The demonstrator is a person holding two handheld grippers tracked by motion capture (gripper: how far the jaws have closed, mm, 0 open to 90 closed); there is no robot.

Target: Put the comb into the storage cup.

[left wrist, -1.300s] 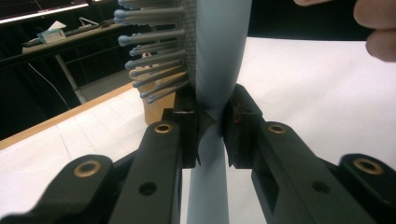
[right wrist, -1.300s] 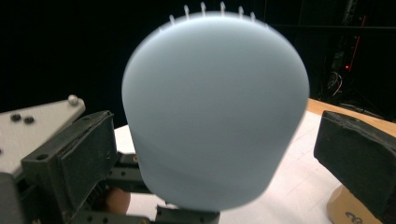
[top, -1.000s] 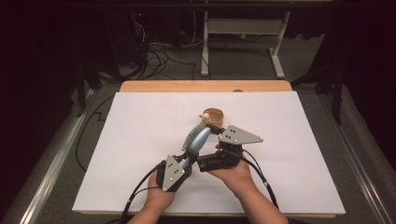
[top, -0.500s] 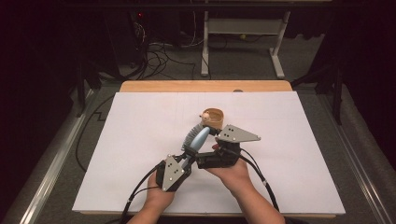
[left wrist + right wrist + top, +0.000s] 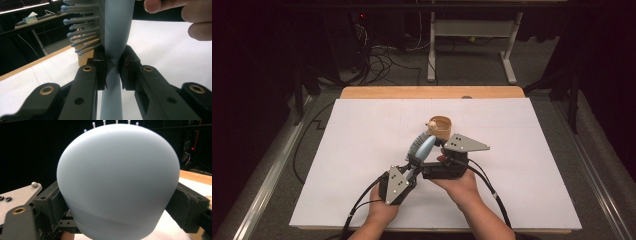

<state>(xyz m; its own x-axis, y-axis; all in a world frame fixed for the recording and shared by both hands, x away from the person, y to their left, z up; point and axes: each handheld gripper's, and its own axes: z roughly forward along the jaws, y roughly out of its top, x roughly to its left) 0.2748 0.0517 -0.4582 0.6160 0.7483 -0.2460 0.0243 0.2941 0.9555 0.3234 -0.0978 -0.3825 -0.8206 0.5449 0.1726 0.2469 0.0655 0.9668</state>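
Little has moved since a second ago: both hands and the hairbrush sit in nearly the same spot near the middle of the bench, the brush head maybe a touch closer to the cup.

Left tongs (image 5: 408, 169) are closed on the neck of the hairbrush (image 5: 424, 148), where the handle meets the head; the left gripper view shows both jaws pinching it tight (image 5: 112, 67), bristles pointing to that view's left. Right tongs (image 5: 436, 159): jaws sit either side of the smooth, pale blue back of the brush head (image 5: 117, 182). They look to be pressing its edges, but firm contact can't be told for sure.

Brush is held up off the white sheet (image 5: 362, 150) on the bench, tilted, head aimed toward the small tan cup (image 5: 440, 127) just beyond it. A small figure (image 5: 431, 124) sits at the cup's rim.

Step in hand, as a judgement: a two-handed hold, likely a handover or regrip of the brush. Next move probably needs one pair of tongs to loosen while the other stays firm, and keep the bristles clear of the cup so it isn't knocked over.
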